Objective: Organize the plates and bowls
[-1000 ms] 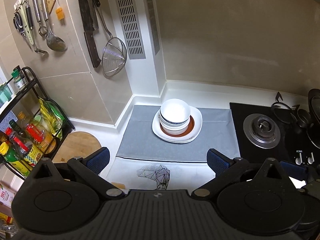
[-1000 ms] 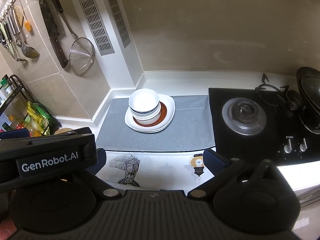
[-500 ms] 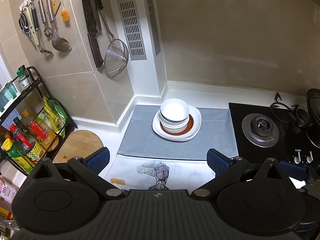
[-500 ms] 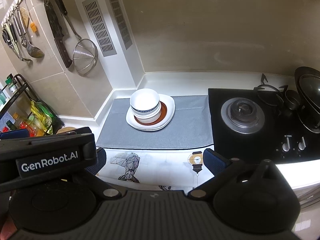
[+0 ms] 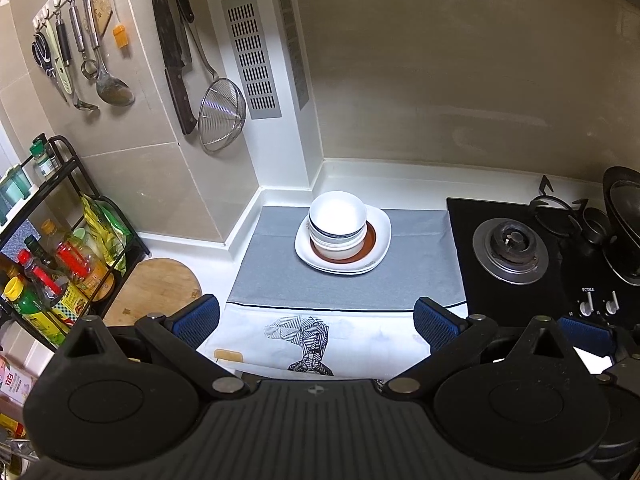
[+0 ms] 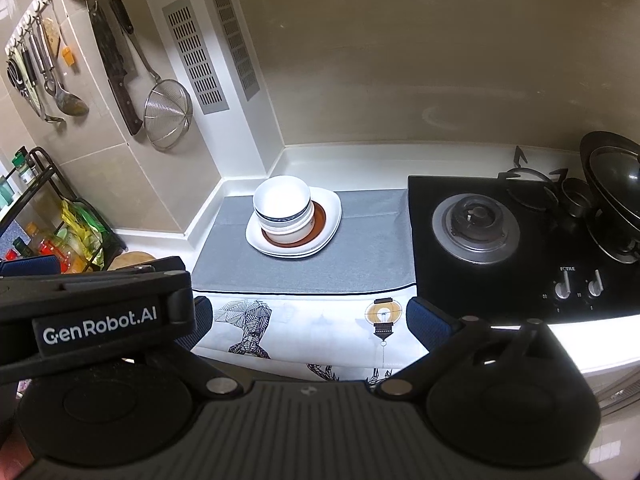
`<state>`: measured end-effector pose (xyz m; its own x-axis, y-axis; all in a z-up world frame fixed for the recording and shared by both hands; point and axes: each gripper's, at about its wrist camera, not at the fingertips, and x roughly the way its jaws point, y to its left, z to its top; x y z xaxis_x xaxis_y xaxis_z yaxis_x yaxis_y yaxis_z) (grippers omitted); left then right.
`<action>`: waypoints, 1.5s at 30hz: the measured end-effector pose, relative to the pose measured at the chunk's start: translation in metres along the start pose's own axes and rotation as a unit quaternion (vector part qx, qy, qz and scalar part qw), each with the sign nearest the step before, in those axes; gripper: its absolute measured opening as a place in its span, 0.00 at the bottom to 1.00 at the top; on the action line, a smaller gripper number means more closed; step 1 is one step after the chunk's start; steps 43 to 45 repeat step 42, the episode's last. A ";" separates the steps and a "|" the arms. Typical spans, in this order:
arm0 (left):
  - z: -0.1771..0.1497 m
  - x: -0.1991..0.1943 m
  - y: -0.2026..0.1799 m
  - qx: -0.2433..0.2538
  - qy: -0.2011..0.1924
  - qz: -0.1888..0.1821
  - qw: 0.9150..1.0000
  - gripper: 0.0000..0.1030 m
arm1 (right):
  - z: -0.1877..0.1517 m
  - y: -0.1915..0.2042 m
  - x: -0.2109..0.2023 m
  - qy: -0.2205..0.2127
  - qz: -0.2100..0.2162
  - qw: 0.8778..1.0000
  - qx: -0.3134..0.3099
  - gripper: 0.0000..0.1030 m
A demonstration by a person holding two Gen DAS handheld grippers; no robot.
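White bowls (image 5: 338, 222) (image 6: 282, 208) are stacked on a brown-rimmed plate (image 5: 370, 246) (image 6: 318, 224), which lies on white square plates (image 5: 380, 224) (image 6: 330, 206) on the grey mat (image 5: 272, 272) (image 6: 360, 260). My left gripper (image 5: 316, 318) hangs open well short of the stack, over the counter's front edge, with nothing between its blue-padded fingers. My right gripper (image 6: 308, 316) is open too, equally far back and empty. The left gripper's body (image 6: 96, 320) covers the lower left of the right wrist view.
A black gas hob (image 5: 520, 256) (image 6: 500, 240) with a wok (image 6: 616, 184) sits to the right. Knife, strainer and utensils (image 5: 192, 72) hang on the left wall. A bottle rack (image 5: 48, 248) and round wooden board (image 5: 156, 288) stand left. A patterned cloth (image 5: 320, 332) hangs at the front.
Both grippers have drawn back and risen a little, so the stack looks smaller and farther. Both stay open.
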<state>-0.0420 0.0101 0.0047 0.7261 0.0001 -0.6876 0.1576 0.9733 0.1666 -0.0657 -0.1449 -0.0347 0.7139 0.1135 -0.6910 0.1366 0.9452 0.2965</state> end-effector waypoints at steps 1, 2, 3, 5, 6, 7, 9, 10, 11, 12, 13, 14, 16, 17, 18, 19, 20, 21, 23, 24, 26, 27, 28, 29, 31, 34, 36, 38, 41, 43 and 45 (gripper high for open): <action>-0.001 -0.001 -0.001 0.000 -0.001 0.000 1.000 1.00 | 0.000 -0.001 -0.001 -0.001 0.000 1.000 0.000 1.00; -0.001 -0.002 -0.002 0.001 -0.002 0.001 1.000 1.00 | 0.000 -0.001 -0.001 -0.002 0.000 1.000 0.001 1.00; -0.001 -0.002 -0.003 0.002 -0.002 0.001 1.000 1.00 | -0.001 -0.002 -0.002 -0.002 0.000 1.000 0.003 1.00; 0.000 -0.003 -0.003 0.003 -0.004 0.001 1.000 1.00 | -0.001 -0.003 -0.002 -0.003 0.001 1.000 0.005 1.00; 0.000 -0.003 -0.003 0.003 -0.004 0.001 1.000 1.00 | 0.000 -0.005 -0.001 -0.003 0.002 1.000 0.004 1.00; 0.000 -0.002 -0.004 0.003 -0.004 0.002 1.000 1.00 | 0.000 -0.005 -0.001 -0.003 0.002 1.000 0.003 1.00; 0.000 -0.002 -0.005 0.004 -0.005 0.003 1.000 1.00 | 0.001 -0.005 -0.002 -0.005 0.000 1.000 0.002 1.00; 0.001 -0.002 -0.005 0.004 -0.005 0.002 1.000 1.00 | 0.001 -0.005 -0.002 -0.005 -0.001 1.000 0.003 1.00; 0.002 -0.002 -0.006 0.005 -0.005 0.001 1.000 1.00 | 0.001 -0.006 -0.002 -0.005 -0.002 1.000 0.004 1.00; 0.002 -0.002 -0.006 0.006 -0.005 0.000 1.000 1.00 | 0.002 -0.007 -0.002 -0.005 -0.002 1.000 0.004 1.00; 0.002 -0.002 -0.007 0.007 -0.004 -0.001 1.000 1.00 | 0.002 -0.008 -0.002 -0.004 -0.002 1.000 0.005 1.00; 0.002 -0.001 -0.007 0.007 -0.003 -0.001 1.000 1.00 | 0.003 -0.009 -0.002 -0.004 -0.003 1.000 0.005 1.00; 0.003 0.000 -0.008 0.008 -0.002 -0.003 1.000 1.00 | 0.004 -0.011 -0.002 -0.003 -0.004 1.000 0.005 1.00; 0.004 0.000 -0.009 0.009 -0.002 -0.003 1.000 1.00 | 0.004 -0.012 -0.002 -0.003 -0.004 1.000 0.006 1.00; 0.005 0.000 -0.010 0.009 -0.001 -0.002 1.000 1.00 | 0.005 -0.013 -0.001 -0.002 -0.003 1.000 0.006 1.00; 0.005 0.000 -0.011 0.010 -0.002 -0.001 1.000 1.00 | 0.006 -0.013 -0.001 -0.002 -0.002 1.000 0.007 1.00; 0.006 0.000 -0.011 0.010 -0.003 -0.001 1.000 1.00 | 0.007 -0.015 -0.001 -0.004 -0.002 1.000 0.006 1.00; 0.006 0.000 -0.012 0.011 -0.005 -0.001 1.000 1.00 | 0.007 -0.016 -0.001 -0.005 -0.002 1.000 0.007 1.00; 0.007 0.000 -0.014 0.011 -0.007 -0.001 1.000 1.00 | 0.009 -0.017 0.000 -0.007 -0.001 1.000 0.007 1.00; 0.008 0.001 -0.014 0.011 -0.008 0.000 1.000 1.00 | 0.010 -0.017 0.000 -0.007 0.000 1.000 0.007 1.00; 0.009 0.003 -0.013 0.010 -0.007 0.000 1.000 1.00 | 0.010 -0.017 0.001 -0.007 -0.002 1.000 0.006 1.00; 0.010 0.004 -0.013 0.010 -0.007 -0.001 1.000 1.00 | 0.011 -0.016 0.002 -0.007 -0.002 1.000 0.005 1.00; 0.010 0.005 -0.012 0.009 -0.007 -0.001 1.000 1.00 | 0.011 -0.015 0.003 -0.007 -0.003 1.000 0.005 1.00; 0.011 0.006 -0.011 0.009 -0.006 -0.001 1.000 1.00 | 0.011 -0.014 0.004 -0.007 -0.003 1.000 0.005 1.00; 0.012 0.008 -0.011 0.009 -0.006 -0.001 1.000 1.00 | 0.011 -0.013 0.005 -0.007 -0.003 1.000 0.005 1.00; 0.013 0.011 -0.009 0.010 -0.005 -0.002 1.000 1.00 | 0.013 -0.011 0.008 -0.006 -0.004 1.000 0.005 1.00; 0.014 0.014 -0.007 0.011 -0.003 -0.002 1.000 1.00 | 0.014 -0.009 0.011 -0.003 -0.004 1.000 0.006 1.00; 0.015 0.017 -0.004 0.011 -0.002 -0.003 1.000 1.00 | 0.015 -0.007 0.015 -0.002 -0.004 1.000 0.006 1.00; 0.015 0.023 0.002 0.004 -0.005 -0.003 1.000 1.00 | 0.018 -0.001 0.022 -0.004 -0.005 1.000 0.001 1.00; 0.015 0.026 0.006 0.001 -0.006 -0.004 1.000 1.00 | 0.019 0.002 0.025 -0.005 -0.007 1.000 -0.001 1.00; 0.015 0.026 0.006 0.001 -0.006 -0.004 1.000 1.00 | 0.019 0.002 0.025 -0.005 -0.007 1.000 -0.001 1.00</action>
